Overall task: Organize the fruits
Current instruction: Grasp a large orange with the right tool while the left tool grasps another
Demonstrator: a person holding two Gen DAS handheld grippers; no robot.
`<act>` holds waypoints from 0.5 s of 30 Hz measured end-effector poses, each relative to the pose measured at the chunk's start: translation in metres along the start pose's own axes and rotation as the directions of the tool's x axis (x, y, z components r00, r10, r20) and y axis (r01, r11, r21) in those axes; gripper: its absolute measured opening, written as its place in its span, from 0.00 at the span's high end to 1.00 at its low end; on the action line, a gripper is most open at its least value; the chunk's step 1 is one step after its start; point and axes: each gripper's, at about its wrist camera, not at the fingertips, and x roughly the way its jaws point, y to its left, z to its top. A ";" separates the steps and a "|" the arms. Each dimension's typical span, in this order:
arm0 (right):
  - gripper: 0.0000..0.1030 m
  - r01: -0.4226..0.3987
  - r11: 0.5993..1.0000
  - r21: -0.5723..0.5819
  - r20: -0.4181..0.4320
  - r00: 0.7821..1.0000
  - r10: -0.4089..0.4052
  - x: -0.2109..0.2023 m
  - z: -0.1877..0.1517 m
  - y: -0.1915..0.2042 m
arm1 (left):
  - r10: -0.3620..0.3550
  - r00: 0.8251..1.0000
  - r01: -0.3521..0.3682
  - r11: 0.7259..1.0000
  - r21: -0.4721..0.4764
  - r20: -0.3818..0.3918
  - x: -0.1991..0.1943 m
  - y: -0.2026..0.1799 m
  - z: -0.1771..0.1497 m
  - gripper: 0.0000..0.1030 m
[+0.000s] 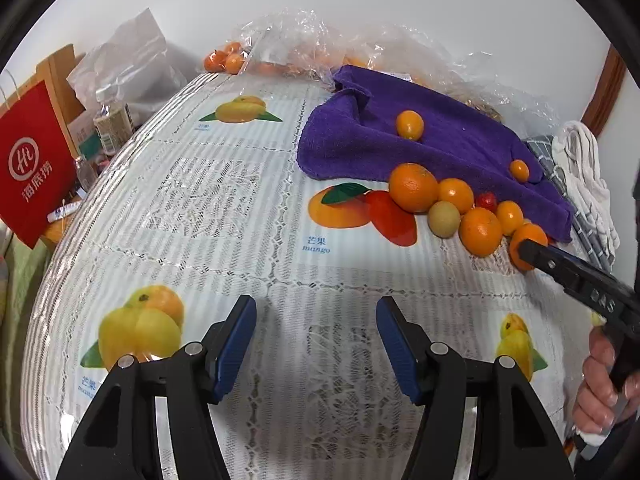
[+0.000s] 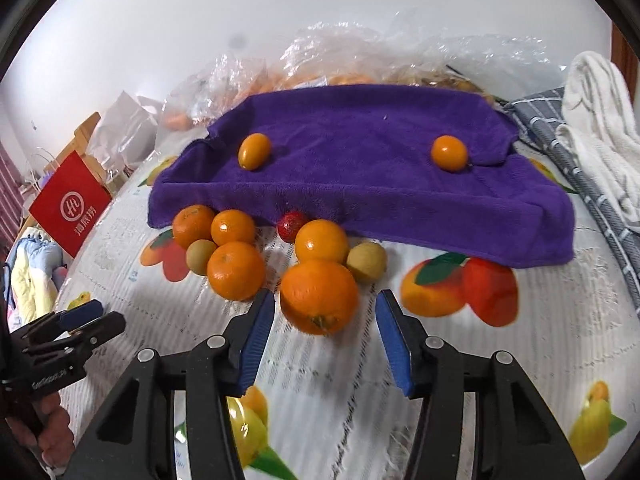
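A purple towel (image 2: 360, 160) lies on the fruit-print tablecloth (image 1: 224, 208), with two small kumquats (image 2: 254, 151) (image 2: 449, 153) on it. Along its near edge sits a cluster of oranges, two greenish-yellow fruits (image 2: 366, 261) and one small red fruit (image 2: 291, 225). My right gripper (image 2: 325, 312) is open, its jaws on either side of the nearest big orange (image 2: 319, 296), not touching it. My left gripper (image 1: 316, 332) is open and empty over bare cloth, left of the cluster (image 1: 460, 208). In the left wrist view the right gripper's finger (image 1: 560, 266) reaches the nearest orange (image 1: 524, 240).
Crinkled clear plastic bags with more oranges (image 1: 228, 60) lie behind the towel. A grey checked cloth and a white towel (image 2: 592, 120) lie at the right. A red paper bag (image 1: 32, 160) and jars stand off the table's left edge.
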 end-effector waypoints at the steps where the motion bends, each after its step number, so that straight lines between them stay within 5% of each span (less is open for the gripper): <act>1: 0.49 -0.011 1.000 0.008 -0.009 1.000 0.011 0.004 0.000 -0.001 | -0.001 1.000 0.001 1.000 0.011 -0.002 -0.001 0.000 -0.001 0.41; 11: 0.59 -0.011 0.999 -0.045 0.012 1.000 0.011 0.002 -0.004 0.003 | 0.012 1.000 -0.012 1.000 0.025 0.018 -0.002 -0.001 -0.005 0.41; 15: 0.59 0.052 0.996 -0.072 0.071 0.996 -0.047 -0.027 -0.014 -0.012 | -0.093 0.996 0.093 0.995 0.020 0.015 0.002 -0.010 0.009 0.41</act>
